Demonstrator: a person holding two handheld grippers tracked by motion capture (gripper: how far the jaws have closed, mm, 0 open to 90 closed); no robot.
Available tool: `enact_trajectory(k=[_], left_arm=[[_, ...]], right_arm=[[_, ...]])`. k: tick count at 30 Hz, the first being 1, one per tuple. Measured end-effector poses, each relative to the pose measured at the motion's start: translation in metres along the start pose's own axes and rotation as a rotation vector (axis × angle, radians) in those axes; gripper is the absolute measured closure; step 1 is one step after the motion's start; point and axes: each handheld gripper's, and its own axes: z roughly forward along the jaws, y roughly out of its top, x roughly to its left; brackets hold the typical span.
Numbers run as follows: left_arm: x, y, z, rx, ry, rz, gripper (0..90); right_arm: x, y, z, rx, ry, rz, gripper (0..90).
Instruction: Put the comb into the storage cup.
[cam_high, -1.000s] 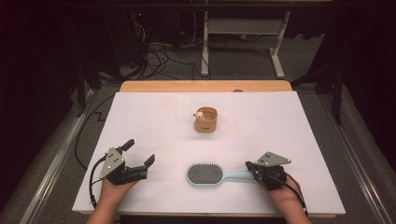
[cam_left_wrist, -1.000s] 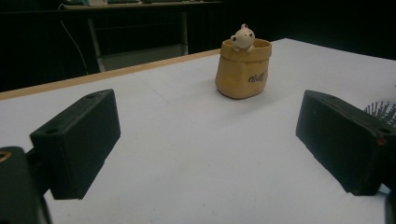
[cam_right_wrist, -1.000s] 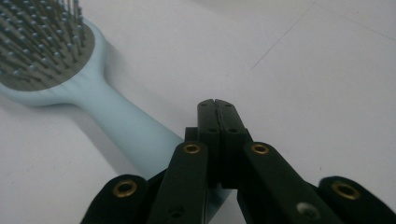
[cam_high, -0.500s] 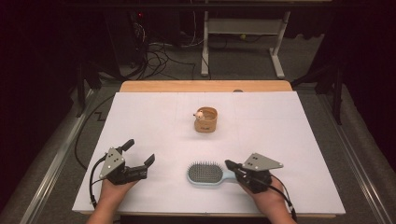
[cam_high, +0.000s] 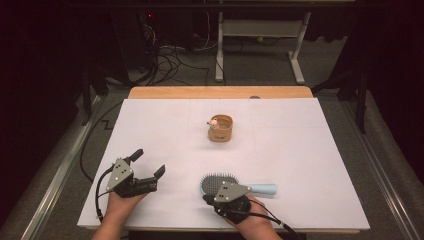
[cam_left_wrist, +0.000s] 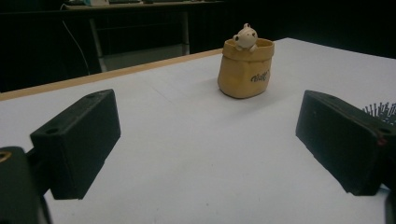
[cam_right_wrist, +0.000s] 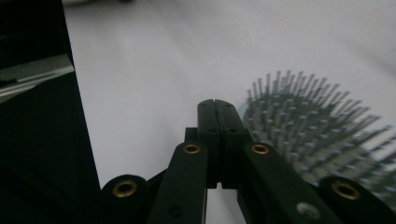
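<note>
The hairbrush (cam_high: 220, 182) lies near the counter's (cam_high: 310, 150) front edge. The right hand-held gripper (cam_high: 207, 200), jaws closed on nothing, sits beside it — it should open wide, then straddle the handle.

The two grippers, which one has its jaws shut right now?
The right gripper, beside the hairbrush: its black jaws meet flat together with nothing between them. The left gripper stands with its jaws wide apart over bare white table.
</note>
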Motion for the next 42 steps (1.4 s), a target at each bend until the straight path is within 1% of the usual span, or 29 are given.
enact_trajectory(k=[1, 2, 3, 5, 6, 7, 8, 9, 10, 12, 13, 15, 17, 18, 19, 21, 22, 23, 24, 26, 28, 31, 32, 37, 38, 39, 40, 41, 42], left_arm=[[0.0, 0.0, 0.0, 0.0, -0.001, 0.001, 7.4], [0.0, 0.0, 0.0, 0.0, -0.001, 0.001, 7.4], [0.0, 0.0, 0.0, 0.0, -0.002, -0.003, 7.4], [0.0, 0.0, -0.001, 0.0, 0.0, -0.003, 7.3], [0.0, 0.0, -0.001, 0.0, -0.001, -0.003, 7.4], [0.0, 0.0, -0.001, 0.0, -0.001, -0.003, 7.4], [0.001, 0.0, -0.001, 0.0, -0.002, -0.003, 7.4], [0.0, 0.0, -0.001, 0.001, -0.002, -0.004, 7.3], [0.0, 0.0, -0.001, 0.0, -0.003, -0.003, 7.4], [0.0, 0.0, -0.001, -0.002, -0.003, -0.003, 7.3], [0.0, 0.0, -0.001, -0.002, -0.004, -0.003, 7.4], [0.0, 0.0, -0.001, -0.002, -0.005, -0.002, 7.4], [0.0, 0.0, -0.001, 0.0, -0.004, -0.001, 7.5], [0.0, 0.0, -0.001, 0.001, -0.003, -0.001, 7.6], [0.0, 0.0, -0.001, 0.001, -0.003, -0.002, 7.6], [0.0, 0.0, -0.001, 0.002, -0.004, -0.001, 7.6], [0.0, 0.0, 0.0, 0.003, -0.003, -0.001, 7.6], [0.0, 0.0, 0.0, 0.004, -0.003, -0.001, 7.6], [0.0, 0.0, 0.0, 0.006, -0.003, -0.002, 7.6], [0.0, 0.0, 0.0, 0.011, -0.004, -0.005, 7.6], [0.0, 0.0, 0.001, 0.014, -0.004, -0.011, 7.6], [0.001, 0.0, 0.001, 0.023, -0.007, -0.014, 7.6], [0.0, -0.001, 0.001, 0.026, -0.014, -0.021, 7.6], [0.0, -0.001, 0.003, 0.036, -0.025, -0.025, 7.6], [0.0, -0.001, 0.003, 0.041, -0.025, -0.028, 7.6], [0.0, -0.001, 0.004, 0.043, -0.027, -0.032, 7.6], [0.0, -0.001, 0.004, 0.043, -0.027, -0.032, 7.6], [0.0, -0.001, 0.003, 0.044, -0.027, -0.033, 7.6], [0.0, -0.001, 0.003, 0.044, -0.026, -0.033, 7.6]], right_arm=[[0.004, 0.002, 0.008, 0.042, -0.02, -0.025, 90.0], [0.005, 0.002, 0.01, 0.053, -0.03, -0.033, 90.0], [0.005, 0.002, 0.01, 0.053, -0.03, -0.033, 90.0], [0.004, 0.002, 0.015, 0.085, -0.069, -0.032, 90.0], [0.002, 0.002, 0.016, 0.092, -0.073, -0.024, 90.0], [0.002, 0.002, 0.016, 0.092, -0.073, -0.024, 90.0], [0.0, 0.001, 0.017, 0.083, -0.064, 0.001, 90.0], [-0.002, 0.001, 0.016, 0.09, -0.062, 0.015, 90.0], [-0.005, 0.0, 0.016, 0.096, -0.091, 0.007, 90.0], [-0.006, -0.001, 0.016, 0.096, -0.096, 0.017, 90.0], [-0.012, -0.001, 0.013, 0.096, -0.115, 0.039, 90.0], [-0.015, -0.002, 0.012, 0.096, -0.124, 0.039, 90.0], [-0.023, -0.004, 0.01, 0.097, -0.148, 0.069, 90.0], [-0.031, -0.006, 0.008, 0.093, -0.164, 0.092, 90.0], [-0.032, -0.006, 0.008, 0.093, -0.174, 0.106, 90.0], [-0.035, -0.007, 0.008, 0.091, -0.186, 0.106, 90.0], [-0.04, -0.008, 0.007, 0.095, -0.202, 0.12, 90.0], [-0.04, -0.008, 0.007, 0.095, -0.202, 0.12, 90.0], [-0.045, -0.008, 0.006, 0.102, -0.223, 0.128, 90.0], [-0.047, -0.009, 0.007, 0.099, -0.227, 0.13, 90.0], [-0.052, -0.01, 0.006, 0.107, -0.251, 0.131, 90.0], [-0.054, -0.011, 0.005, 0.107, -0.261, 0.136, 90.0], [-0.056, -0.012, 0.003, 0.108, -0.274, 0.139, 90.0], [-0.059, -0.015, 0.001, 0.103, -0.268, 0.153, 90.0], [-0.059, -0.015, -0.001, 0.091, -0.254, 0.151, 90.0], [-0.061, -0.015, -0.007, 0.048, -0.207, 0.191, 90.0], [-0.061, -0.015, -0.007, 0.048, -0.207, 0.191, 90.0], [-0.062, -0.014, -0.017, 0.014, -0.204, 0.2, 90.0], [-0.063, -0.014, -0.021, 0.001, -0.203, 0.205, 90.0]])
